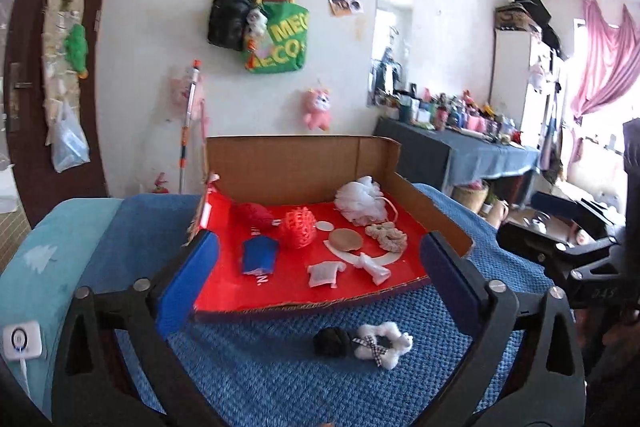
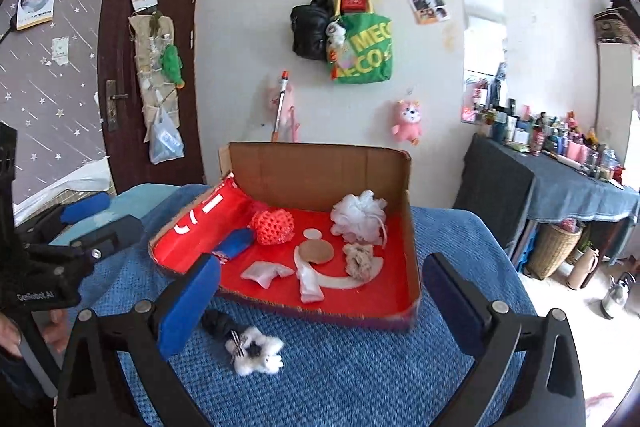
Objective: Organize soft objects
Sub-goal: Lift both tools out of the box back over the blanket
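Two tongs, the left tongs [image 1: 320, 267] and right tongs [image 2: 320, 279], gape wide with nothing between their blue pads. Just ahead, outside the box [image 2: 320, 171], a black scrunchie [image 1: 330, 342] and a white fluffy scrunchie [image 1: 384, 343] lie touching on the blue blanket [image 2: 340, 379]. Farther on, the box's red floor carries a blue cloth [image 1: 259, 257], a red mesh ball [image 1: 298, 227], a beige scrunchie [image 1: 389, 235] and, near the back wall, a white pouf [image 1: 360, 201].
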Demonstrator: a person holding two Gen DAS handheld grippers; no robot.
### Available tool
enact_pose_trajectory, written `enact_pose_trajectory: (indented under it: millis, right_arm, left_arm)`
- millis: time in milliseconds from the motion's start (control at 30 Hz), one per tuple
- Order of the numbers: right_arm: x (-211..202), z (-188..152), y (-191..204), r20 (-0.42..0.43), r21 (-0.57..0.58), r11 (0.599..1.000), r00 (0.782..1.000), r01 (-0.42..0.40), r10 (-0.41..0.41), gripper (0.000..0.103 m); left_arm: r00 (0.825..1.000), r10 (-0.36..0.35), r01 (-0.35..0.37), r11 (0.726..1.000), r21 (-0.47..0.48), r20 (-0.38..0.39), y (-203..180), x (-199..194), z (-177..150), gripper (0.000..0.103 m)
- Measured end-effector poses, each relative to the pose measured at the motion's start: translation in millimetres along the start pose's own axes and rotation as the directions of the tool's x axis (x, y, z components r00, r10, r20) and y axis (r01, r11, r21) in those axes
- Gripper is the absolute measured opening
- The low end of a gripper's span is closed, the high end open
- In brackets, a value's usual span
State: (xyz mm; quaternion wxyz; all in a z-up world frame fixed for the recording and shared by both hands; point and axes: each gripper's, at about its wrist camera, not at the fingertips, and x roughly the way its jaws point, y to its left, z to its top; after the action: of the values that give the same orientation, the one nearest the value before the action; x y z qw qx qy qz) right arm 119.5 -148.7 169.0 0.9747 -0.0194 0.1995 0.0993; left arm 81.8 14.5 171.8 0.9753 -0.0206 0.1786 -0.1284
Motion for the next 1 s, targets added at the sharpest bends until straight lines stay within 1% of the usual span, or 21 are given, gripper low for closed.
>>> enact_pose_trajectory:
  millis: [100, 167, 367, 533, 733, 800, 867, 933, 1000]
  right_arm:
    - [-7.3, -18.4, 0.4, 0.013, 0.025, 1.0, 1.0, 0.018, -0.018, 0.103]
    - [-9.8, -28.6, 1.6, 0.018, 0.029, 0.999, 0.999, 0.038, -0.039, 0.103]
    - [-11.1, -54.6, 3.2, 0.025, 0.039, 0.996, 0.996, 0.084, -0.085, 0.103]
    - [-10.2, -72.4, 1.4, 0.024, 0.077, 0.994, 0.997, 0.077, -0.079, 0.103]
    - [-2.9, -93.9, 2.5, -0.007, 0.089, 0.991, 0.995, 0.102, -0.102, 0.103]
    - [-0.1, -102.6, 4.8, -0.019, 0.075, 0.989, 0.992, 0.126, -0.125, 0.103]
    - [3.4, -108.9, 5.4, -0.038, 0.071, 0.99, 0.992, 0.124, -0.122, 0.103]
    - [4.5, -115.1, 6.7, -0.042, 0.065, 0.988, 0.99, 0.139, -0.137, 0.103]
    - [6.5, -120.0, 5.5, -0.054, 0.074, 0.988, 0.99, 0.133, -0.129, 0.103]
  left_arm:
    - [1.0, 0.021, -0.021, 1.0, 0.002, 0.021, -3.4, -8.5, -13.1, 0.103]
    - [0.999, 0.034, -0.034, 0.999, 0.008, 0.013, -6.4, -11.2, -22.2, 0.103]
    - [0.999, 0.031, -0.031, 1.0, -0.003, -0.018, -9.1, -11.6, -43.1, 0.103]
    - [0.998, 0.052, -0.052, 0.999, -0.006, -0.035, -8.5, -10.8, -58.7, 0.103]
    - [0.994, 0.061, -0.061, 0.998, -0.006, -0.086, -8.7, -4.1, -79.8, 0.103]
    - [0.992, 0.066, -0.067, 0.998, -0.007, -0.106, -8.7, -1.6, -86.4, 0.103]
    - [0.99, 0.065, -0.067, 0.998, -0.012, -0.128, -8.2, 1.2, -93.6, 0.103]
    - [0.987, 0.062, -0.065, 0.998, -0.016, -0.145, -7.8, 3.4, -100.2, 0.103]
    - [0.985, 0.068, -0.072, 0.997, -0.019, -0.161, -7.3, 5.8, -106.6, 0.103]
